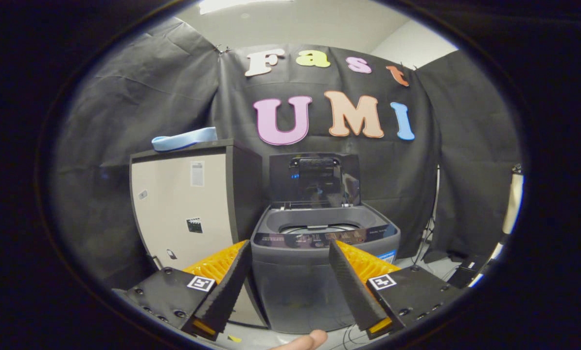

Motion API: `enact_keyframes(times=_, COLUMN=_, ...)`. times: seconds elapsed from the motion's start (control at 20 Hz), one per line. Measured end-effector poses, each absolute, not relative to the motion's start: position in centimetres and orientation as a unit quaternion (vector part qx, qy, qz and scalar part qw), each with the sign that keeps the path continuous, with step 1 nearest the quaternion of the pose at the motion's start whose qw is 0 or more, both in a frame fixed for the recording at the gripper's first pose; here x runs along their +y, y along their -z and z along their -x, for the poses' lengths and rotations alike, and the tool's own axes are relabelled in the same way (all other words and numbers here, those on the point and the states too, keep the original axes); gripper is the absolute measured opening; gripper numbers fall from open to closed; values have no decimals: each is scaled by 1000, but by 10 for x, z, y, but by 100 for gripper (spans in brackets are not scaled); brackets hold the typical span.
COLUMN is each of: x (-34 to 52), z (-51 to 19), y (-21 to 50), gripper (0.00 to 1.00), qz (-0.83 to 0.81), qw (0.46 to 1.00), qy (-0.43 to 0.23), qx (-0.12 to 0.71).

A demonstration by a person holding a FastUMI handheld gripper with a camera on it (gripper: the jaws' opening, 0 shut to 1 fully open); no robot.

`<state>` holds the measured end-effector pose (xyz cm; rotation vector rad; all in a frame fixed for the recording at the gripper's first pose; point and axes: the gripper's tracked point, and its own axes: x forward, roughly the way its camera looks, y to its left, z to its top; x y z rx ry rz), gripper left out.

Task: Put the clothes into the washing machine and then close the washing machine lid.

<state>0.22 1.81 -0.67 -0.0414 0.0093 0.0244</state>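
Straight ahead of my tongs (289, 253) stands the washing machine (324, 272), a dark grey top-loader on the floor. Its lid (314, 180) is raised upright at the back, against the black cloth wall. Drum opening (317, 227) is exposed; from this angle I cannot see what lies inside it. My tongs are spread wide with nothing between the fingers; the front of the machine shows through the gap. Fingers are apart from the machine, not touching it.

Just beside the machine on its left stands a pale cabinet (183, 214) with a dark top, taller than the machine's body. A light blue cloth (184, 139), folded flat, lies on top of the cabinet, well above and beyond my left finger. A fingertip (306, 340) of a hand shows low between the fingers.
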Motion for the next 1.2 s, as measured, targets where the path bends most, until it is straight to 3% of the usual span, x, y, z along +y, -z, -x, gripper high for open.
enact_keyframes(times=0.5, x=32, z=-8, y=3, gripper=98, qz=38, qw=998, qy=-39, qx=12)
enact_keyframes(times=1.2, x=72, z=-59, y=-101, gripper=99, qz=4, qw=1000, qy=-30, qx=-2)
